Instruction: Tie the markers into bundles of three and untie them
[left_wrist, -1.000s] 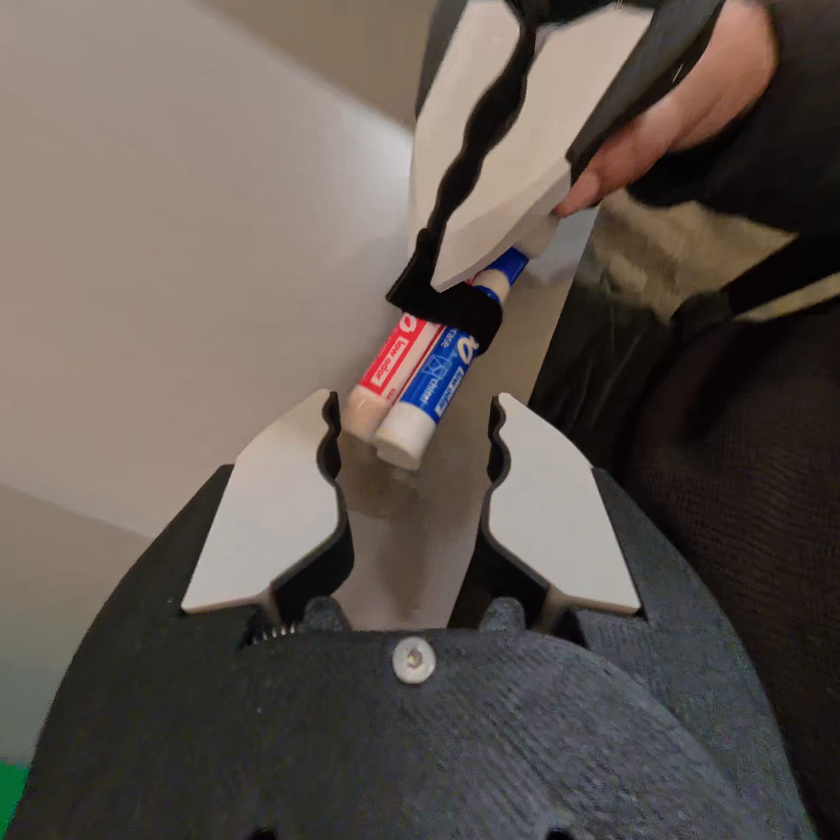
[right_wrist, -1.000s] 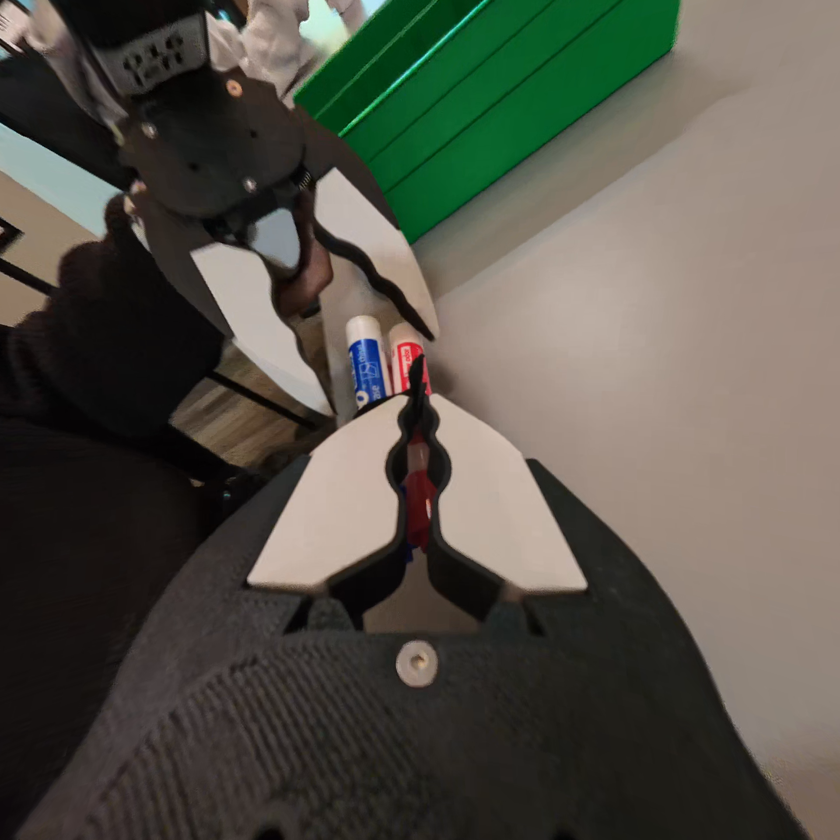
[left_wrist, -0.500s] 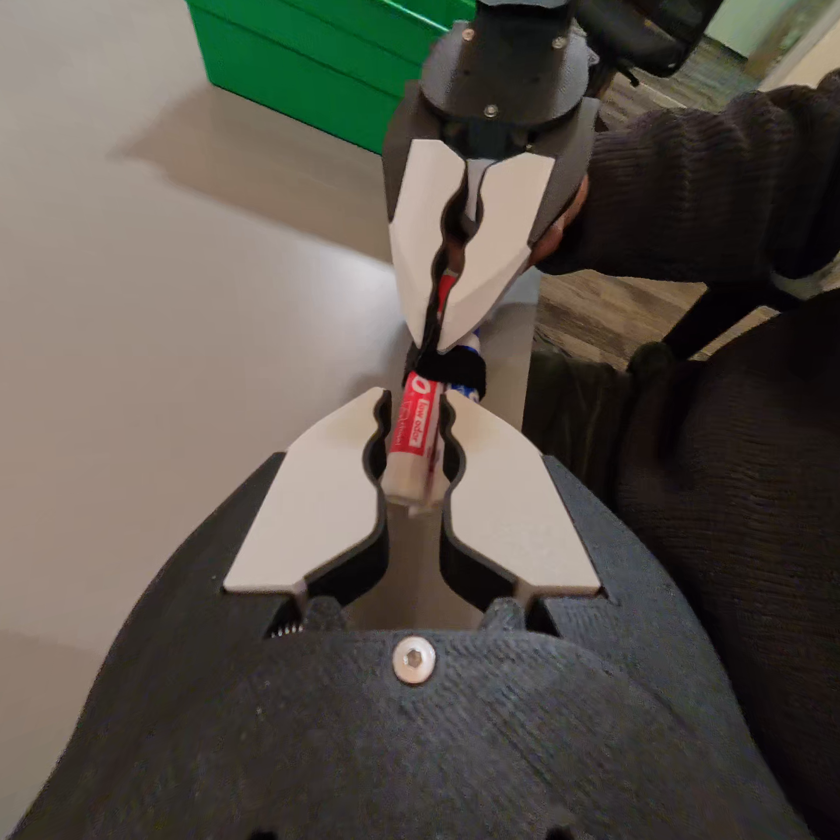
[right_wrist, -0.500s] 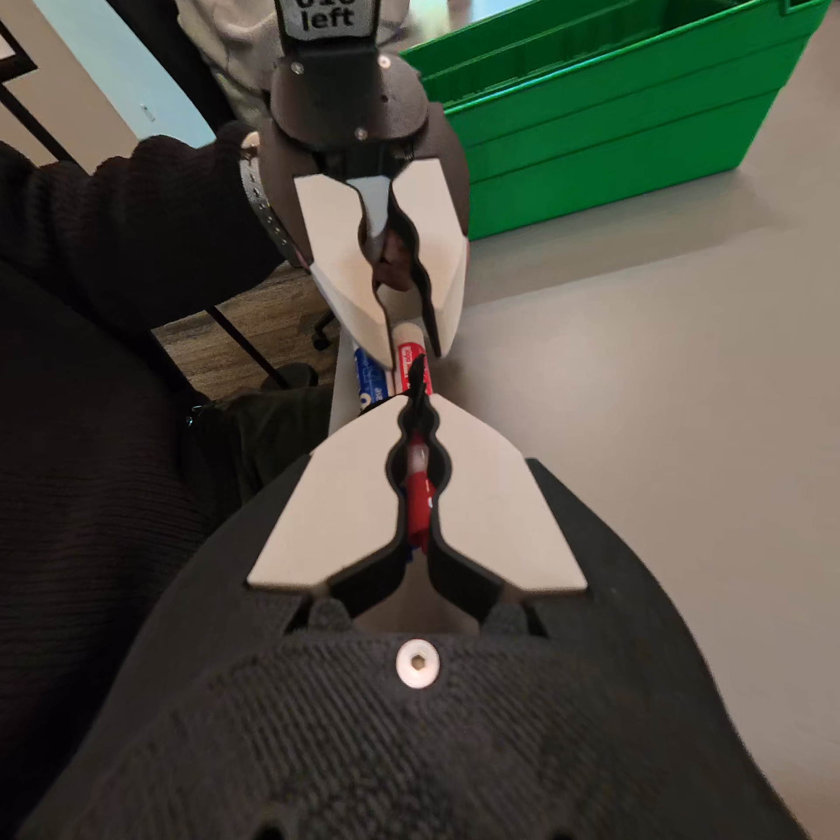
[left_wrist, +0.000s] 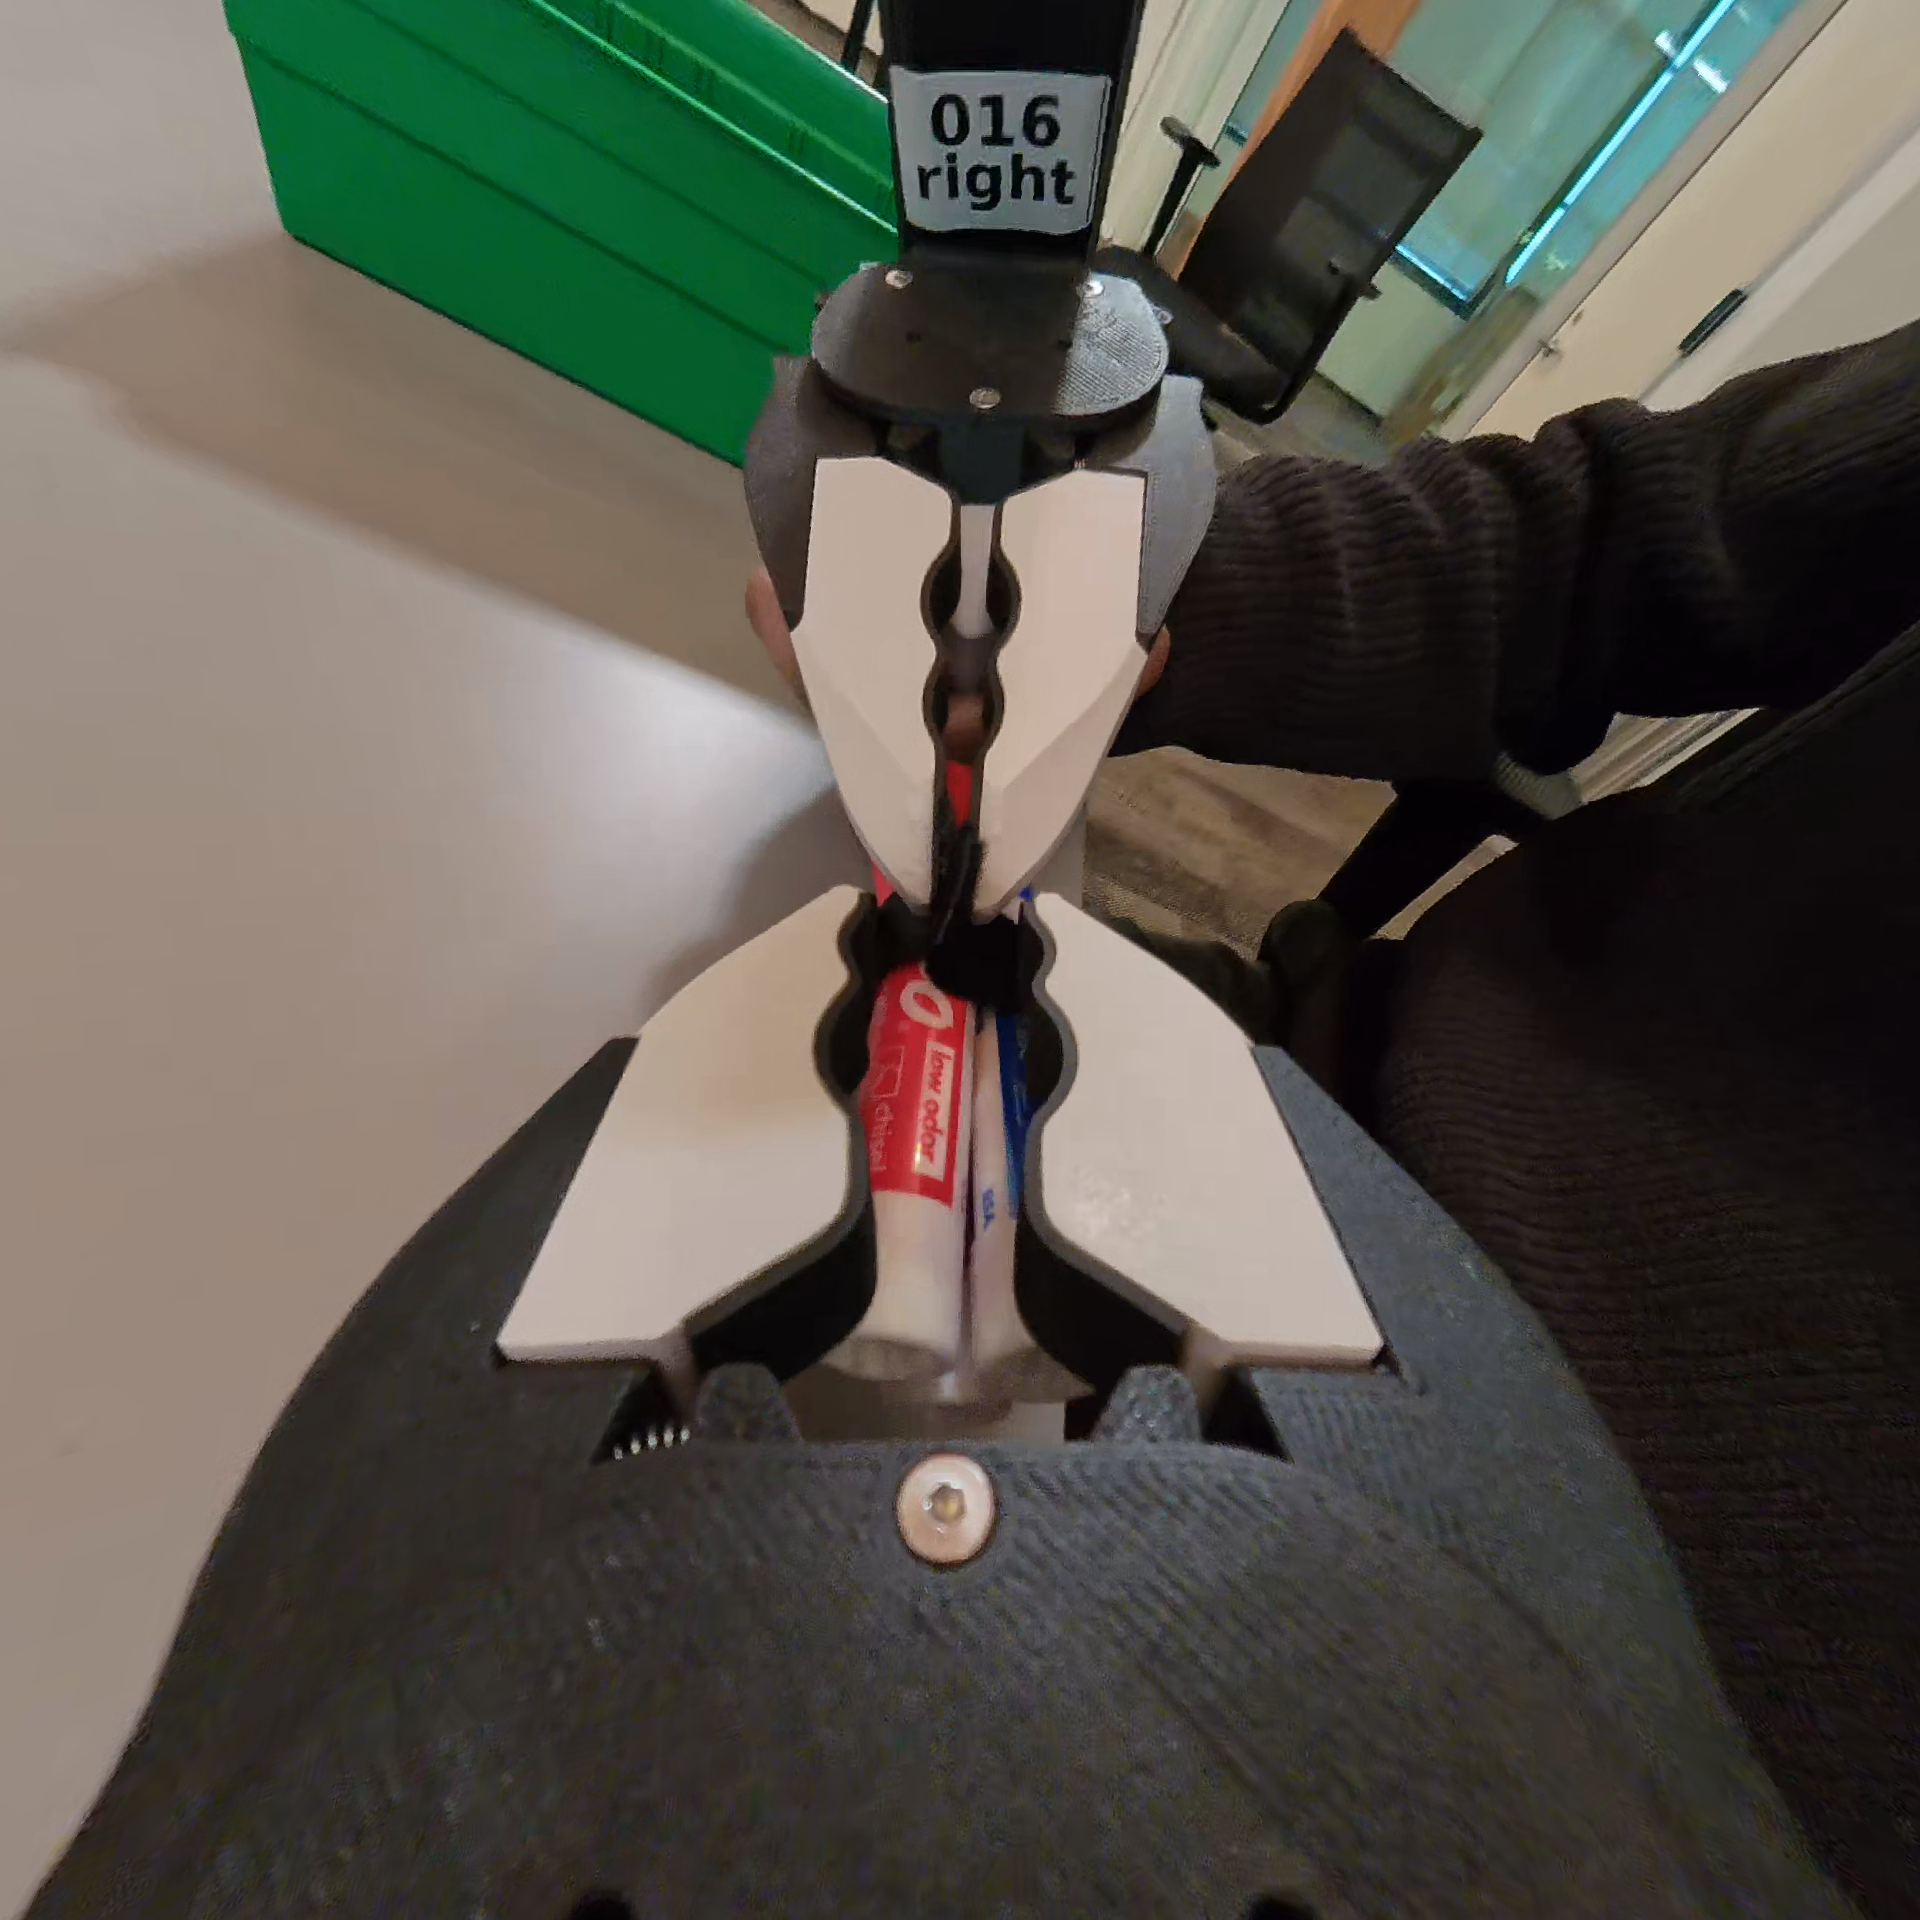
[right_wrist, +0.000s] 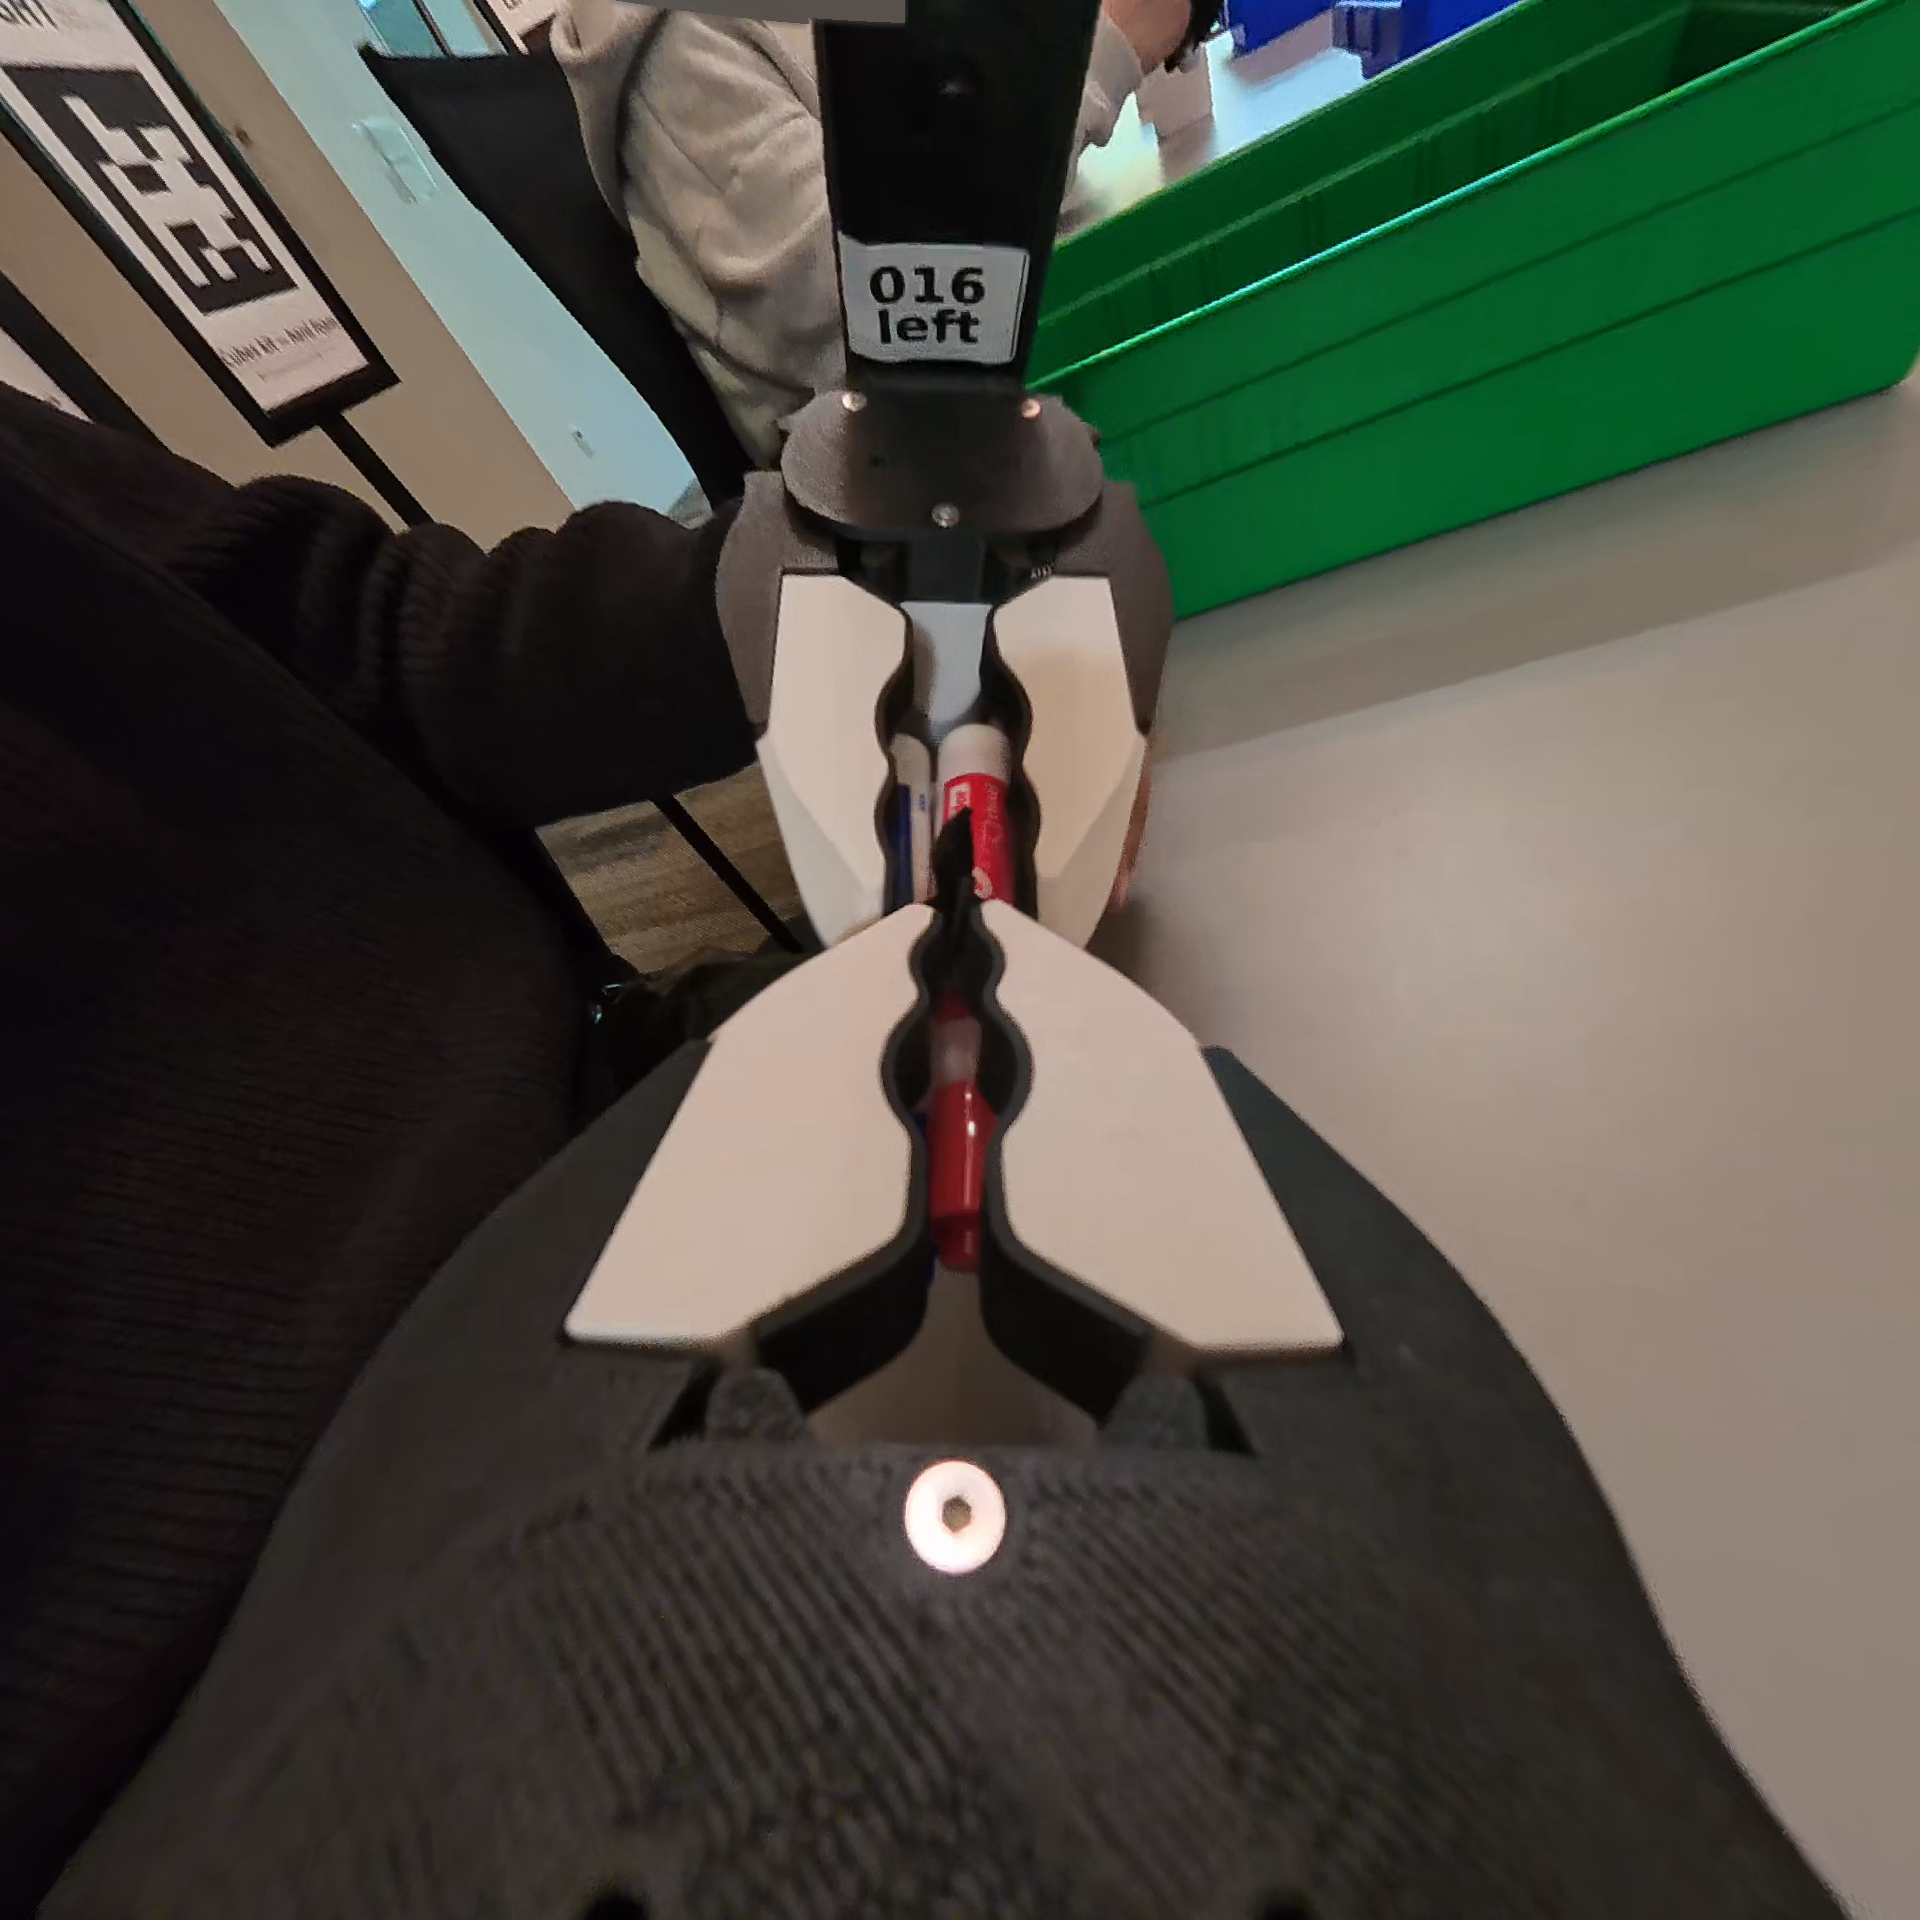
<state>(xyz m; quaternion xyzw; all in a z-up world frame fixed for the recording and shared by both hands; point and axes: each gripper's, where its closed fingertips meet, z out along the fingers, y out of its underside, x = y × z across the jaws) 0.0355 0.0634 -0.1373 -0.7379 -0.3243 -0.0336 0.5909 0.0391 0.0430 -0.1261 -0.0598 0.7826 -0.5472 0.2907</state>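
My right gripper (right_wrist: 956, 925) hides most of the red marker (right_wrist: 956, 1153); only a sliver of the blue marker (left_wrist: 1006, 1122) shows beside it (its cap end I cannot see). The green bin (right_wrist: 1507, 312) runs off the upper right of the frame. The black strap (left_wrist: 961, 945) is blurred.

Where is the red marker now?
The red marker lies between both grippers, beside the blue marker, a black strap around them, above the table's edge.
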